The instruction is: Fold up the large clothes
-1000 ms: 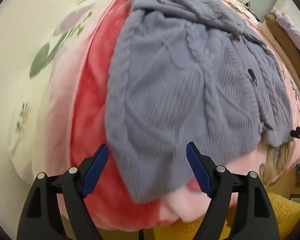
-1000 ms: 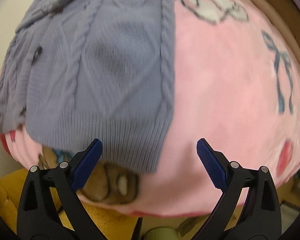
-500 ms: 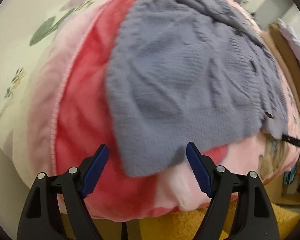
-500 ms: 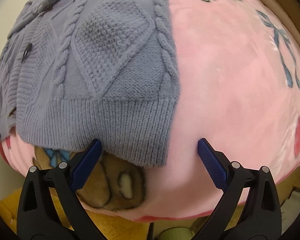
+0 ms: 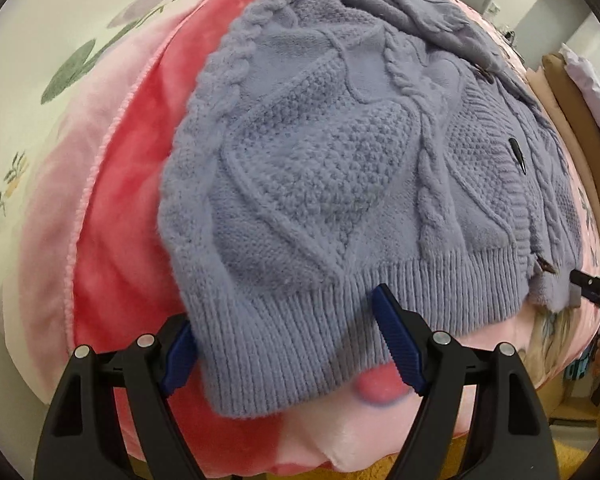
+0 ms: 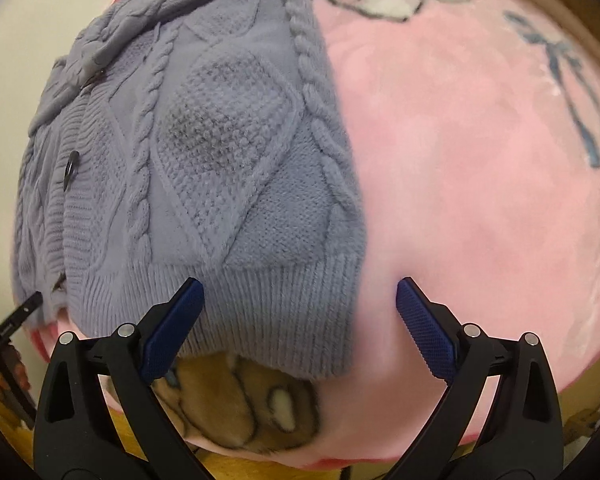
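Observation:
A lavender cable-knit cardigan (image 5: 340, 152) lies spread on a pink plush blanket (image 5: 116, 184), its ribbed hem toward me. My left gripper (image 5: 288, 344) is open low over the hem's left corner. The ribbing lies between its blue pads, and the left pad (image 5: 178, 354) is partly hidden by the knit. In the right wrist view the cardigan (image 6: 220, 152) fills the left half. My right gripper (image 6: 300, 316) is open astride the hem's right corner, one pad (image 6: 176, 320) on the ribbing and the other over bare blanket (image 6: 480, 160).
A cream floral sheet (image 5: 32, 80) lies left of the blanket. Yellow fabric (image 5: 480, 464) shows below the bed's near edge. Brown and lilac bedding (image 5: 576, 92) is stacked at the far right. The right gripper's tip (image 5: 592, 284) pokes in beside the hem.
Both grippers have come down closer to the hem. The left corner now lies between the left jaws, and the right gripper has rolled and settled astride the right corner. Both jaws stay wide.

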`<control>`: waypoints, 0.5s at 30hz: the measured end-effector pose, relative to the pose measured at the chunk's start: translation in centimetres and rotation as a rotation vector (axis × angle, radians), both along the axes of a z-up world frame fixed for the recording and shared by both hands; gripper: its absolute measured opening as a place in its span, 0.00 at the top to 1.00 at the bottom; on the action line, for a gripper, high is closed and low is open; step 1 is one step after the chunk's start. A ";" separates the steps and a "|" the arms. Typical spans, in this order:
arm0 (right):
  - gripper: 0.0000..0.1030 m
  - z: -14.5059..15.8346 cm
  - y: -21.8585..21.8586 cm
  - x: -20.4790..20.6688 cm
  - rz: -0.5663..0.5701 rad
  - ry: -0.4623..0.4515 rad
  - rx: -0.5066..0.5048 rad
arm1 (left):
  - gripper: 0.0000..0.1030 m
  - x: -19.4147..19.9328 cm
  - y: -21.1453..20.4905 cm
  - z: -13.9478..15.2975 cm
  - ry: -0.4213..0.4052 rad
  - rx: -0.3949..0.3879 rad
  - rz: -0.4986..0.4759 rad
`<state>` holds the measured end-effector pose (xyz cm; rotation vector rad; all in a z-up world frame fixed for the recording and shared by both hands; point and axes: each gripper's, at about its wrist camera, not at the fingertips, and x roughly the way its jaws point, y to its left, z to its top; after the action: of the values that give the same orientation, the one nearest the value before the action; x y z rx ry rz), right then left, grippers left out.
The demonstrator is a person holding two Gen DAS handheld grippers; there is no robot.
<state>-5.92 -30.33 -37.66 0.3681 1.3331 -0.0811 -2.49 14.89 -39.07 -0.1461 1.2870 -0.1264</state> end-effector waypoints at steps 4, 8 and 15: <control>0.10 -0.5 -1.0 0.5 0.006 0.022 0.011 | 0.28 0.3 0.4 0.1 0.022 0.003 0.013; 0.15 -0.3 -0.4 0.1 0.030 0.033 0.038 | 0.33 0.7 -0.2 0.4 0.038 0.014 0.017; 0.42 -0.8 0.5 0.8 0.033 0.076 0.052 | 0.50 1.6 -2.2 0.5 0.067 0.041 0.026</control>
<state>-5.13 -29.80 -38.46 0.3907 1.4180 -0.0332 -0.94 12.65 -38.59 -0.1330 1.3534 -0.0737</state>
